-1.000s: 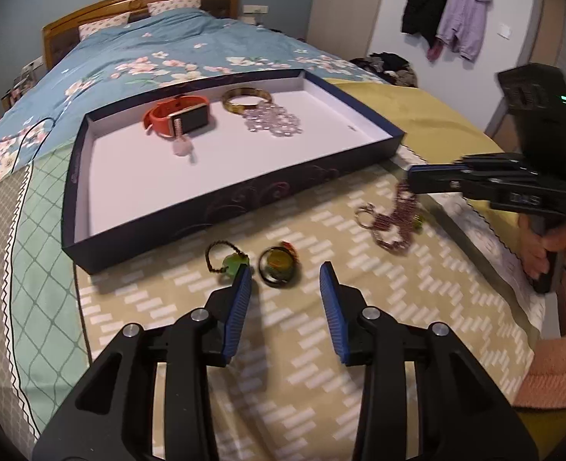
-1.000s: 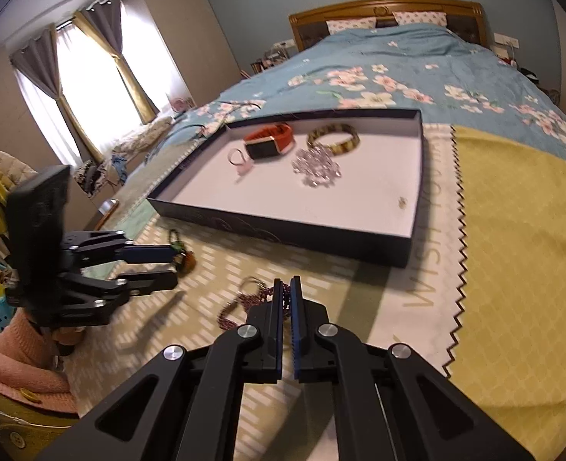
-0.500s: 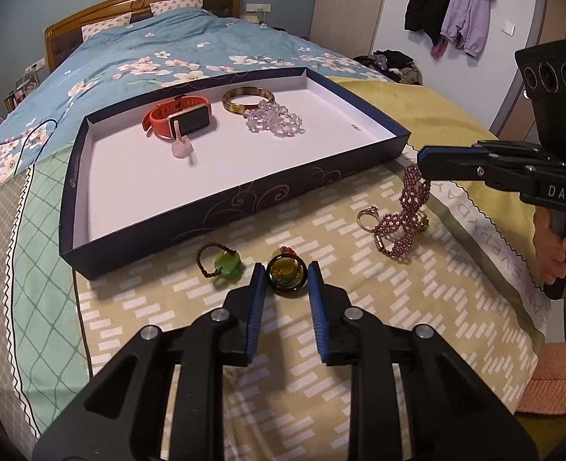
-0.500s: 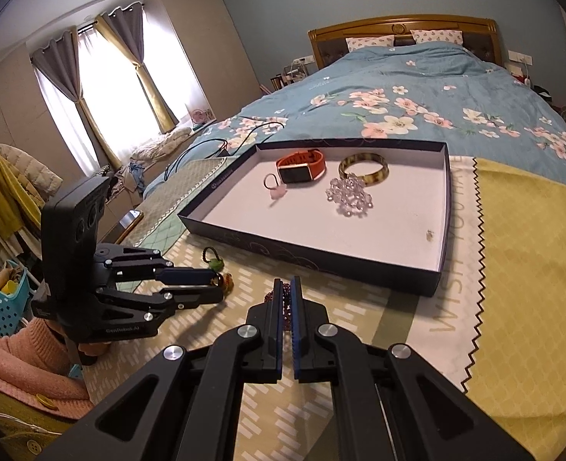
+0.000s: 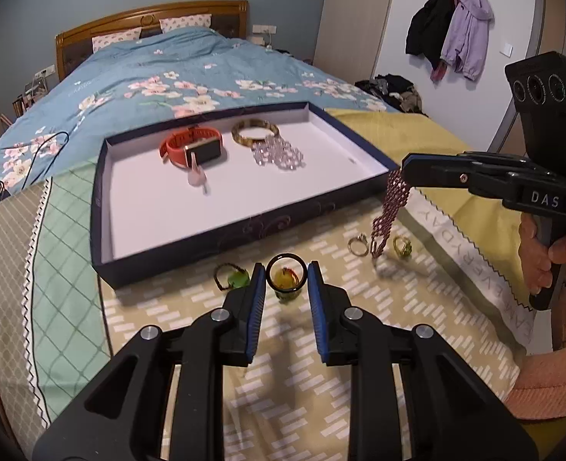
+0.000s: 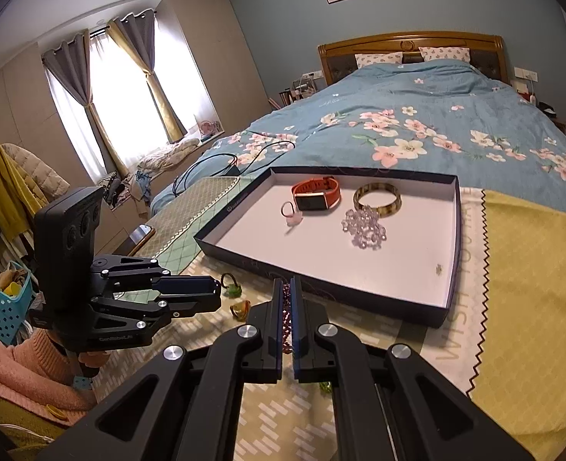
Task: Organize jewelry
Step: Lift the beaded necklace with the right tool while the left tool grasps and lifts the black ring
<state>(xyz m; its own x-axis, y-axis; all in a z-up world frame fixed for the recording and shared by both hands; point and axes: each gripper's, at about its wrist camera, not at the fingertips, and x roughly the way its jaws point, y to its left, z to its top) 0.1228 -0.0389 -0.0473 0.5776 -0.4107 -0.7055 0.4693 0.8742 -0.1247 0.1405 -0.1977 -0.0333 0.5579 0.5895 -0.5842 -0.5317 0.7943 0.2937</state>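
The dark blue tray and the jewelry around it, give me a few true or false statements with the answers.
1. An orange-strapped smartwatch lies inside the dark blue shallow tray. True.
2. The right gripper hangs open with nothing in it. False: it is shut on a purple beaded bracelet that dangles from it.
3. The left gripper holds a dark ring with an amber stone between its blue pads. True.
4. The clear crystal bead bracelet lies on the patterned yellow cloth outside the tray. False: it lies inside the tray, beside the tortoiseshell bangle.
5. A gold ring rests on the cloth under the dangling bracelet. True.
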